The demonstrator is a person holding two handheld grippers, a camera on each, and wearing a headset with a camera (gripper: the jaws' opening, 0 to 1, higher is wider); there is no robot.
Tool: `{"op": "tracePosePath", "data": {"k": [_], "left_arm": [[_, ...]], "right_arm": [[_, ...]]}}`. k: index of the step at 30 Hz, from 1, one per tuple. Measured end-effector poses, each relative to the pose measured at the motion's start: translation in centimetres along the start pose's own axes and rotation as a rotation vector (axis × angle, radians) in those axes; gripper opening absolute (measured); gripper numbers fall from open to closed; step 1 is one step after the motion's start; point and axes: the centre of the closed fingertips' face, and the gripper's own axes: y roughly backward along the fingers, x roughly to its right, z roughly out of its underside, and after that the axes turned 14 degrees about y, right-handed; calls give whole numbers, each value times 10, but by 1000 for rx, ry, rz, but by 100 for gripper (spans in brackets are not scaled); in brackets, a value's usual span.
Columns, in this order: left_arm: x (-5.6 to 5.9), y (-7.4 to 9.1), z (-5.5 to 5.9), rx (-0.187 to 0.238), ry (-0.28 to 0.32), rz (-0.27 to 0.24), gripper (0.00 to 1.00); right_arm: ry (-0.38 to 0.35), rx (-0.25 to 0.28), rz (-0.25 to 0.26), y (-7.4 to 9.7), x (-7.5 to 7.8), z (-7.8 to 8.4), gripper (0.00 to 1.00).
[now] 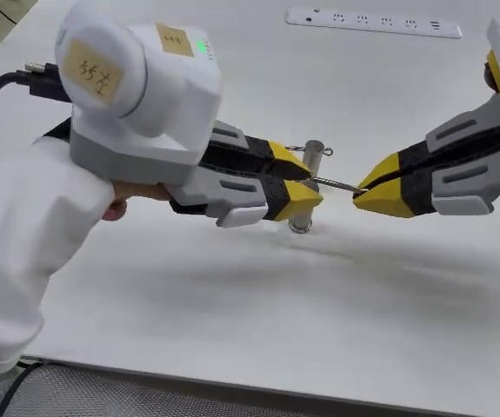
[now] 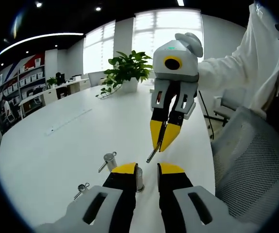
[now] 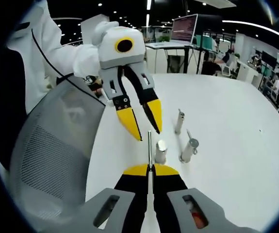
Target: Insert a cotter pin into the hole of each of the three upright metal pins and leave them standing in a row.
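While the left tool (image 2: 149,168) is hanging released around one upright metal pin (image 2: 139,178) on the desk (image 2: 57,145), the right tool (image 3: 150,169) is clenching a cotter pin (image 3: 149,143) and pointing it at that pin from three o'clock.

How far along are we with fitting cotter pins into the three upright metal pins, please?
Seemingly done: the far metal pin and second metal pin each carry one. In hand: the right tool is shut on the last cotter pin, pointed at the near metal pin between the jaws of the open left tool. Left: pushing it through.
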Motion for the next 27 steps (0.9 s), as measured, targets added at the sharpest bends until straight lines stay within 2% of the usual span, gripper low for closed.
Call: {"op": "tracePosePath", "data": {"k": [4, 7, 13, 21, 27], "left_arm": [[-13, -6, 4, -18, 5, -15, 23], [-13, -8, 6, -37, 0, -19, 21], [-20, -14, 14, -72, -1, -22, 19], [-31, -15, 20, -95, 1, -23, 14], [-30, -16, 22, -104, -2, -18, 11]], "right_arm": [[2, -33, 16, -2, 2, 14, 0], [-4, -51, 26, -3, 3, 22, 0], [-6, -76, 35, -8, 8, 33, 0], [-4, -82, 30, -15, 9, 34, 0], [-2, -81, 18, -21, 5, 28, 0]]}}
